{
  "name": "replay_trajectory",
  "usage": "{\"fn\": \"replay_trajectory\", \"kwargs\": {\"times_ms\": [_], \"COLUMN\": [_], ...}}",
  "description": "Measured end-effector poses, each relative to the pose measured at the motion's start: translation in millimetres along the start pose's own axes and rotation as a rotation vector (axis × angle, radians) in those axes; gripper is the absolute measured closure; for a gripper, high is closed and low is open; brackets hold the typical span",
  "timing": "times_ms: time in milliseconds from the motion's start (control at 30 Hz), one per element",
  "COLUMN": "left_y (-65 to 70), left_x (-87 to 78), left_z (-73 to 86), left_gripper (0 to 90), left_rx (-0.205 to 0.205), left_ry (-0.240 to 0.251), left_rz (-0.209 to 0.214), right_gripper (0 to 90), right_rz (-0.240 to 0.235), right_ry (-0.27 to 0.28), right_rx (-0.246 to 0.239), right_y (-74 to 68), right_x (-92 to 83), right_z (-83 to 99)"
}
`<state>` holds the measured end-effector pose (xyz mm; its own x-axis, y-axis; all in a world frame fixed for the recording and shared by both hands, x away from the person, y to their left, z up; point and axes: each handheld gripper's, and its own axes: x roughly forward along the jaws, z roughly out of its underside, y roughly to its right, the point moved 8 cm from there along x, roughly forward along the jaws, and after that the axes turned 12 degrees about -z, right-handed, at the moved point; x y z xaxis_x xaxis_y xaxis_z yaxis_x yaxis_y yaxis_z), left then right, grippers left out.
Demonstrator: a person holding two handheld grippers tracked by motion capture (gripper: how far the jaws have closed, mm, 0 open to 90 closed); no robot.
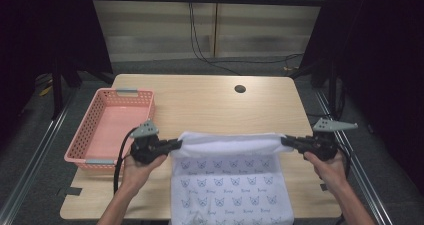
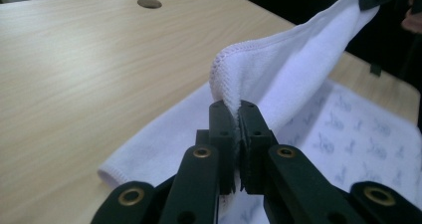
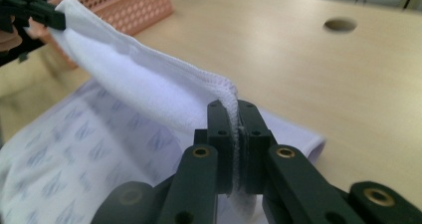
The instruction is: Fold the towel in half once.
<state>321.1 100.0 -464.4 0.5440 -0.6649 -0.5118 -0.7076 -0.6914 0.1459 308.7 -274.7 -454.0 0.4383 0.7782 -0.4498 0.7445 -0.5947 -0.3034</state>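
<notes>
At the near half of the table, left gripper (image 1: pixel 176 144) at about 9 o'clock of the cloth: jaws pinched fully together on a corner of the white terry towel with small blue cat-face print (image 1: pixel 232 185). In the left gripper view the stitched hem (image 2: pixel 225 59) rises straight out from between the pads, a thin double layer, no gap showing.

Right gripper (image 1: pixel 285 141) at 3 o'clock of the cloth: same state, jaws clamped tight on the opposite corner; the overlocked edge (image 3: pixel 226 87) stands up between the pads in the right gripper view.

Between the two grippers the held edge spans as a raised, folded-over band, plain white underside upward. The rest of the towel lies flat on the light wooden table (image 1: pixel 210 100), printed face up, with its near end hanging over the table edge at 6 o'clock.

Handling, as judged: light, soft, wholly limp. It sags between the grips and keeps no shape of its own. Not fragile; the pile looks grippy, not slippery. Corners on the stitched hem are the sound hold, being thicker and less prone to slide out. Even tension across both hands is needed, or the fold will skew.

Outward: pink perforated plastic basket (image 1: pixel 102 130) at 10 o'clock, just beside the left hand (image 1: pixel 140 162), nothing inside. Round cable hole (image 1: pixel 240 89) at 12 o'clock.
</notes>
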Motion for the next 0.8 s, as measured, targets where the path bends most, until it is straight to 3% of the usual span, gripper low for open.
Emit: {"fn": "replay_trajectory", "kwargs": {"times_ms": [67,133,167,233,333,367,433,500,633,700,800], "left_y": [8.1,16.9,20.3,26.3,32.9,34.4,42.2,45.1,38.1,37.8,37.6], "left_x": [-6.0,-14.1,-15.6,-15.3,-10.4,-9.3,-10.8,-9.5,-2.5,2.1,6.4], "left_z": [13.1,26.7,33.4,48.9,71.8,76.9,79.3,85.2,95.3,100.4,101.9], "left_gripper": [86.9,86.9,86.9,86.9,86.8,86.8,86.8,86.8,86.8,86.8,86.8], "left_rx": [0.005,-0.017,-0.036,-0.007,-0.021,-0.016,-0.011,0.009,0.003,0.027,0.049], "left_ry": [-0.024,-0.04,-0.059,-0.101,-0.178,-0.195,-0.198,-0.234,-0.306,-0.349,-0.369], "left_rz": [-0.001,0.03,0.041,0.033,0.053,0.031,0.056,0.038,0.012,0.002,0.005], "right_gripper": [86.8,86.8,86.8,86.8,86.8,86.7,86.7,86.7,86.7,86.6,86.5], "right_rz": [-0.011,-0.028,-0.035,-0.033,-0.045,-0.044,-0.047,-0.046,-0.05,-0.051,-0.031], "right_ry": [0.0,0.009,-0.004,-0.033,-0.097,-0.123,-0.176,-0.197,-0.233,-0.272,-0.337], "right_rx": [0.019,0.037,0.046,0.052,0.083,0.083,0.092,0.089,0.094,0.096,0.085], "right_y": [-9.9,-20.1,-25.1,-31.9,-37.2,-36.5,-36.0,-36.7,-37.4,-37.5,-34.7], "right_x": [-4.7,-10.1,-10.8,-10.3,-3.9,-1.2,3.8,4.6,10.7,15.1,22.4], "right_z": [14.0,26.0,33.1,46.1,71.5,78.5,88.4,91.1,98.5,104.2,112.9]}}
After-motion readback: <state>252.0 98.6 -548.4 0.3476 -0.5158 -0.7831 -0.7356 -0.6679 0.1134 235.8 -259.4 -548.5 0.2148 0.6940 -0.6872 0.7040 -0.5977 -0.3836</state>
